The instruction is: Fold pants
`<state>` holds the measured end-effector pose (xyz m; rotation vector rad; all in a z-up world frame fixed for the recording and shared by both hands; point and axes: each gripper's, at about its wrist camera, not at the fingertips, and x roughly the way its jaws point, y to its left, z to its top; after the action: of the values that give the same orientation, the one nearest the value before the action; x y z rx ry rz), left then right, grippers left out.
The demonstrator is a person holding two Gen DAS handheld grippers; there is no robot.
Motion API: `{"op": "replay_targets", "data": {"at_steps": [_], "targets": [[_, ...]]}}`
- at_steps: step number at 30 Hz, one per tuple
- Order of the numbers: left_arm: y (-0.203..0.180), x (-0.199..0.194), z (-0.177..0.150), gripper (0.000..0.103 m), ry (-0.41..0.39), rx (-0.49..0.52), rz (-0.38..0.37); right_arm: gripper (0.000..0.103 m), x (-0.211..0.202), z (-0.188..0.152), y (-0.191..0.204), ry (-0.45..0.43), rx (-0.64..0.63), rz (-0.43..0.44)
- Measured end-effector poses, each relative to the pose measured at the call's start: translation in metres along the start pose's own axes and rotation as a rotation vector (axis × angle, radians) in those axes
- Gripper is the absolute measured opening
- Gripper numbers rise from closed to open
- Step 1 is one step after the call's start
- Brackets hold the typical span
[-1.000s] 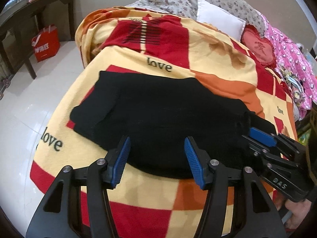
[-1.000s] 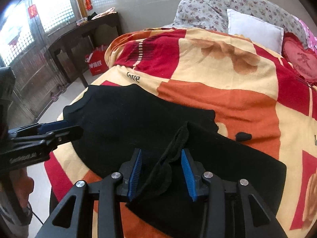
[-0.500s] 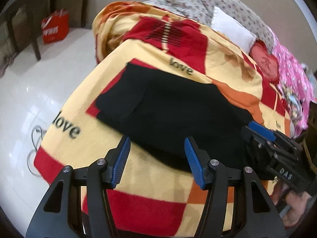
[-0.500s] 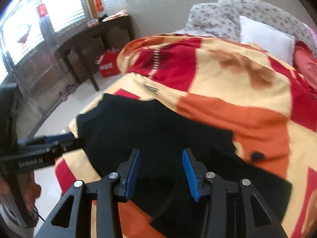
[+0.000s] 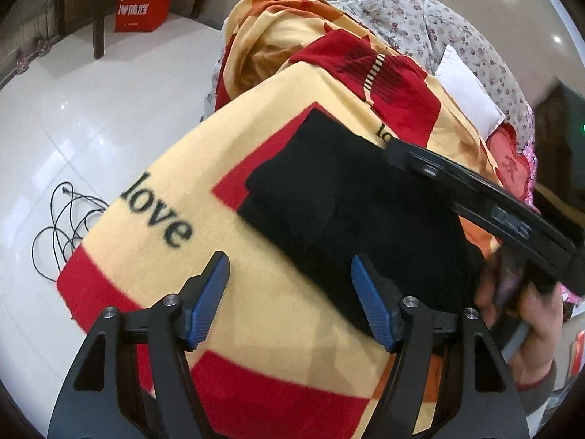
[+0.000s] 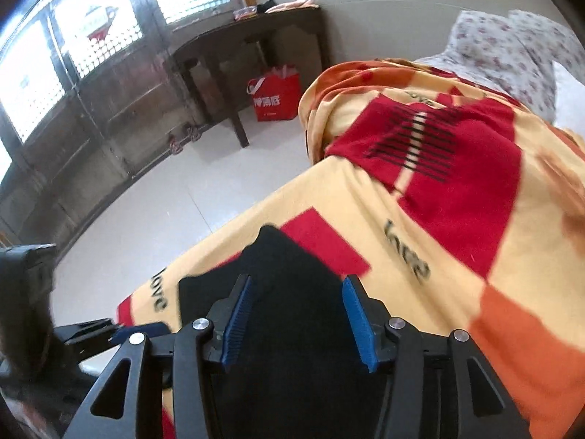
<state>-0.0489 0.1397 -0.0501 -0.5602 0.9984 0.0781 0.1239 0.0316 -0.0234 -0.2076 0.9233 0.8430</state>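
Covering the bed, a checked blanket [image 5: 256, 292] carries black pants [image 5: 358, 212].

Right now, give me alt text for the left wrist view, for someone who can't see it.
Black pants lie folded on a yellow, red and orange blanket printed with "love", covering a bed. The left gripper hovers open at the near edge, holding nothing, while the right gripper reaches in from the right. A red bag and a black cable sit on the white floor.

Right tongs [image 6: 298, 314] open above black pants [image 6: 292, 329] on blanket [image 6: 475, 256].
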Motion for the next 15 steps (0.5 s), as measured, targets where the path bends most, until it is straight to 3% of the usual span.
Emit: {"op": "replay_targets", "data": {"at_steps": [6,9,10,11,13,15], "targets": [[-0.008,0.009,0.008,0.082,-0.021,0.031,-0.006,0.049,0.049,0.011,-0.008,0.095,-0.041,0.033],[-0.012,0.013,0.012,0.083,-0.037,0.045,-0.028,0.049,0.052,0.01,-0.018,0.053,0.03,0.119],[-0.013,0.015,0.013,0.082,-0.041,0.052,-0.047,0.043,0.052,0.009,-0.022,0.041,0.062,0.139],[-0.013,0.015,0.014,0.076,-0.048,0.059,-0.069,0.033,0.05,0.008,-0.023,0.037,0.077,0.145],[-0.015,0.015,0.016,0.035,-0.048,0.071,-0.056,0.021,0.04,0.005,-0.025,0.003,0.094,0.163],[-0.019,0.008,0.019,0.024,-0.055,0.086,-0.079,0.017,0.019,0.003,-0.022,-0.056,0.101,0.181]]}}
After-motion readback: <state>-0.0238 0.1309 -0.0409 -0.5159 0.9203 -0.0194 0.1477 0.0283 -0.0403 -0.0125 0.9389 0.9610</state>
